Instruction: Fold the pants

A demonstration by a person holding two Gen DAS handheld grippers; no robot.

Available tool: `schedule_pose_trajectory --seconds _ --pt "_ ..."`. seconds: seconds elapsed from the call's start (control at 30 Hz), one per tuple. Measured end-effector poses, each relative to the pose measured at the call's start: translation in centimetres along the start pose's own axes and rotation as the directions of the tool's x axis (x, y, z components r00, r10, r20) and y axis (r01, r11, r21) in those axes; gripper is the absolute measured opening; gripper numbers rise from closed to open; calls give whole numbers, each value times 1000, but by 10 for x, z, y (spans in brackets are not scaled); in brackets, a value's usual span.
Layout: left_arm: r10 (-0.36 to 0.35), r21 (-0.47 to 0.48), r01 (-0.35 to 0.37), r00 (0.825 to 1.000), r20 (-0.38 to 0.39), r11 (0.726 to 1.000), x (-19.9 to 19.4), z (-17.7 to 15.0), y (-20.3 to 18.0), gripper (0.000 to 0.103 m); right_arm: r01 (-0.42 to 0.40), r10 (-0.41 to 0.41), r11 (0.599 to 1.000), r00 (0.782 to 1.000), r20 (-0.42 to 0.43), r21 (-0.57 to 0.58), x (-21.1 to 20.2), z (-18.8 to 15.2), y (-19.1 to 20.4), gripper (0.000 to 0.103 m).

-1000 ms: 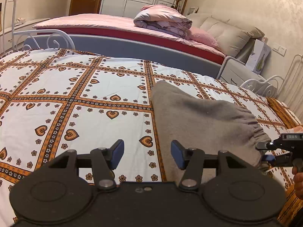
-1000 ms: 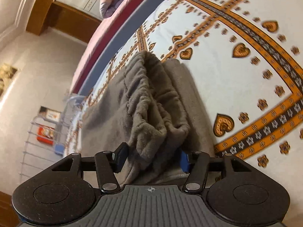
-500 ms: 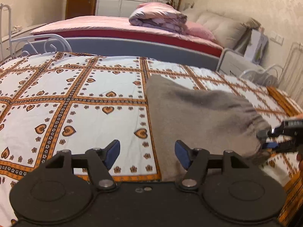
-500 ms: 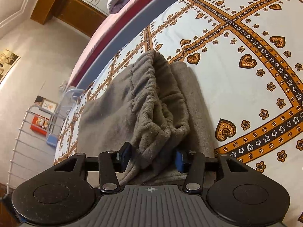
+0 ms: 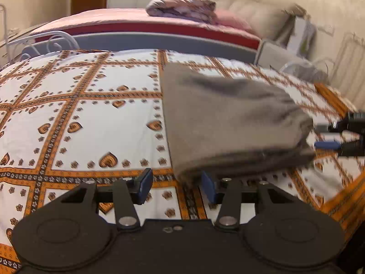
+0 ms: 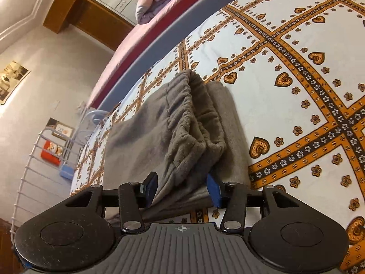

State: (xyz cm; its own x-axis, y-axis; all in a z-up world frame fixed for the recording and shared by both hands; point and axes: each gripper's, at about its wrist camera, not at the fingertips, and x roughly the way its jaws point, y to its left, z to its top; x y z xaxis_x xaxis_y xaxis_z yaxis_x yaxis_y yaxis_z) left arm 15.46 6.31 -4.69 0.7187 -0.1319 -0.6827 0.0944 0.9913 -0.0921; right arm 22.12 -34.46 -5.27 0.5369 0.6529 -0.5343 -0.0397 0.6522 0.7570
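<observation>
A: Left wrist view. What lies on the bedspread point(image 5: 86, 114)?

B: Folded grey pants point(image 5: 223, 114), lying right of centre on the heart-patterned cover. Their near corner sits just in front of the left gripper point(image 5: 176, 183), whose jaws stand wide apart with nothing between them.

A: And at the right edge?

B: The right gripper point(image 5: 324, 135), at the gathered waistband end of the pants; this part of the picture is blurred. A second bed point(image 5: 141, 26) with a rolled quilt point(image 5: 180, 5) stands behind.

A: Right wrist view. How does the right gripper point(image 6: 182, 189) stand?

B: Fairly wide, with the bunched waistband of the pants point(image 6: 178, 134) between its blue pads point(image 6: 214, 190). Whether the pads press the cloth cannot be told. The folded legs extend away across the bedspread point(image 6: 296, 91).
</observation>
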Motion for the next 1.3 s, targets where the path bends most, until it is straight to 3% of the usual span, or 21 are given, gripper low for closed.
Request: schedule_pose_trajectory --seconds 0.17,0.3,0.37,0.43,0.5,0.73,0.8,0.97,1.0,1.03,1.07,1.1,1.17,1.23,1.27,1.3 --pt "43 32 -42 999 -31 999 20 -6 -6 37 -5 5 1000 1000 15 23 -11 -5 -2 48" --pt "57 45 -57 998 -11 997 28 -4 -10 37 -4 4 999 1000 14 34 -13 -10 -4 49" --pt "98 60 -99 995 24 993 30 -3 -12 37 3 -3 999 1000 10 32 -11 -13 -5 49" --pt "135 -5 -135 989 62 991 29 -2 -7 37 5 -5 1000 1000 10 28 -10 -14 -6 49" --pt "118 -71 -114 991 59 991 31 -5 -3 35 11 -12 1000 1000 22 26 -7 -14 -7 49" --pt "105 -121 -93 989 103 988 33 -10 0 31 -57 53 993 998 42 106 10 0 -19 49" --pt "110 -132 -96 988 106 987 35 -13 1 31 -36 33 992 999 26 124 17 3 -21 49" --pt "189 -28 -187 977 100 982 39 -15 -10 32 -81 81 977 997 12 199 40 12 -32 49" --pt "204 1 -205 973 106 979 39 -13 -13 30 -73 70 979 997 25 191 45 14 -32 49" --pt "202 11 -204 973 115 979 38 -13 -15 22 -65 61 982 998 26 177 48 15 -31 49" --pt "190 16 -194 972 138 981 35 -12 -16 11 -46 43 989 999 23 142 49 16 -25 41" --pt "180 23 -187 966 188 982 28 -12 -19 7 -26 24 996 999 31 85 48 17 -15 34" --pt "191 34 -207 945 266 978 18 -12 -24 5 -41 40 999 996 78 0 34 18 3 30" --pt "199 17 -213 937 287 977 15 -14 -22 6 -102 104 994 985 138 -24 13 20 11 29" --pt "197 34 -212 949 245 977 23 -15 -22 6 -120 124 992 980 155 -35 5 19 11 29" --pt "174 37 -179 977 125 983 41 -17 -18 9 -115 120 992 980 160 -42 0 15 7 29"
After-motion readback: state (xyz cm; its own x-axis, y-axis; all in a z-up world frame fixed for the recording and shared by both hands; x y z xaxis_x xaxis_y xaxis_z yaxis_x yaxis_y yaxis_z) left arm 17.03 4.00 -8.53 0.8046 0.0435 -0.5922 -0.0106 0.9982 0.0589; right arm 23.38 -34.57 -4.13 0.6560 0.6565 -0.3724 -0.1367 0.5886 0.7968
